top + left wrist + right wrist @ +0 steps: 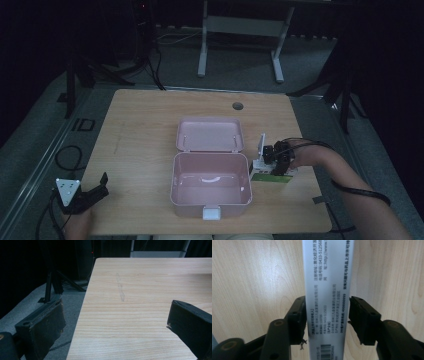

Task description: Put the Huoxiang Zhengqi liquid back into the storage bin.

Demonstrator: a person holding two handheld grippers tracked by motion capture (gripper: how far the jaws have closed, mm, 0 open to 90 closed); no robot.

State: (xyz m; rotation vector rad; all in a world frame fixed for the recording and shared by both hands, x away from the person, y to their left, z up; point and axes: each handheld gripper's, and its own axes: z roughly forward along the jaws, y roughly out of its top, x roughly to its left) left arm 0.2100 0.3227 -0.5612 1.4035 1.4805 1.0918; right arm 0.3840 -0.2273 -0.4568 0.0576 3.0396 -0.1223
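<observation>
Right gripper (278, 161) around the white box (327, 300), left gripper (90, 196) idle.

Your right gripper's 2 jaws bracket the white box (printed text and a barcode), the left jaw touching, the right a sliver off; it lies just right of the open pink case (210, 187). Your left gripper rests wide open, holding nothing, at the table's (150, 285) near left corner.

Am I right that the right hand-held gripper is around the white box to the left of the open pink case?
Not quite: the white box and the right hand-held gripper are to the right of the open pink case, as the high view shows. The right gripper view shows the jaws either side of the box.
</observation>
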